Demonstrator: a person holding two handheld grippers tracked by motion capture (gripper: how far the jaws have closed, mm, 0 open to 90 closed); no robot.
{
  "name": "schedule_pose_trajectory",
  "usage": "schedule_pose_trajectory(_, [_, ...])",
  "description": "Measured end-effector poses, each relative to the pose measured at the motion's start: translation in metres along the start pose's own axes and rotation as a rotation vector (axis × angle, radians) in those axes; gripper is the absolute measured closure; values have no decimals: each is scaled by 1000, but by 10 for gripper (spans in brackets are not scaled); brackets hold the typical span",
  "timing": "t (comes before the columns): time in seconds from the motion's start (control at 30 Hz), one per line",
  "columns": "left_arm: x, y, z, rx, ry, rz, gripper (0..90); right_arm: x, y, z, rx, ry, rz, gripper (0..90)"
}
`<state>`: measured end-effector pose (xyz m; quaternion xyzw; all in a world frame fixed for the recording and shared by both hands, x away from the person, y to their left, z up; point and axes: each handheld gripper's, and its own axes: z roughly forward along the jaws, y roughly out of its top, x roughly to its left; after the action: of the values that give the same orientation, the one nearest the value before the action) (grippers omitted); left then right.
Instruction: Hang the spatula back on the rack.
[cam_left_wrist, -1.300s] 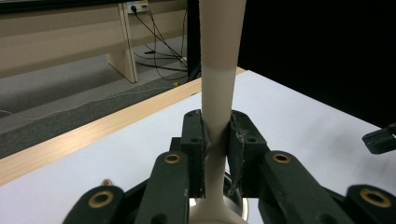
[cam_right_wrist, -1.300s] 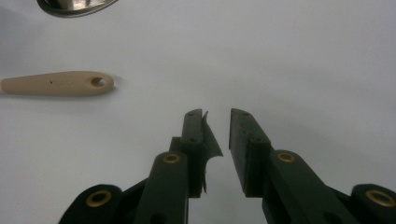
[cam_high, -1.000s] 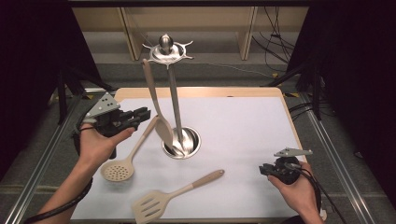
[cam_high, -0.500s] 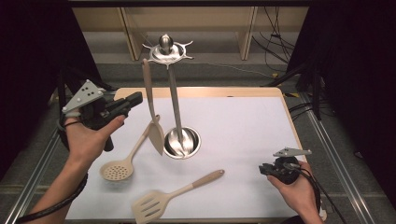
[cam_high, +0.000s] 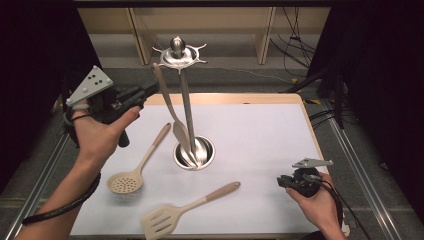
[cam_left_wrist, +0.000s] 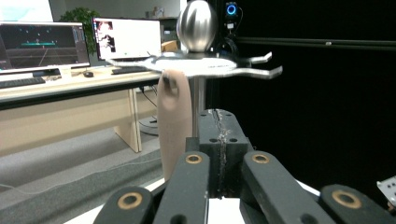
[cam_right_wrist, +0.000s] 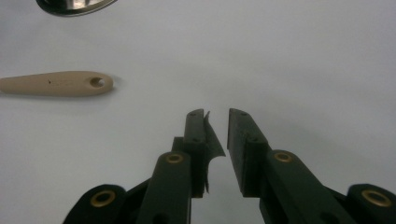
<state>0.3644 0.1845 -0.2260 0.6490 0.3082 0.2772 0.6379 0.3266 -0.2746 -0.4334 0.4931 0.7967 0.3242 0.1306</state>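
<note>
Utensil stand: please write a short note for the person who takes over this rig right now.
Left gripper: raised beside the top of the stand, fingers shut on nothing, close to the handle of the hanging spatula.
Right gripper: low over the table at the near right, fingers have just been closing, a gap remains, nothing between them.
Done: one spatula hangs on the stand.
Left, probably: the strainer spoon and the slotted spatula lie flat on the table, not yet hung.
</note>
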Motion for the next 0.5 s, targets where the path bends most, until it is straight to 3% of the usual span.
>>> schedule_pose_trajectory(0.23, [-2,14,7,-8,10,27,894,-1,0,1,-2,-1,0,778])
schedule_pose_trajectory(0.5, [5,16,13,-6,19,7,894,0,0,0,15,-7,21,779])
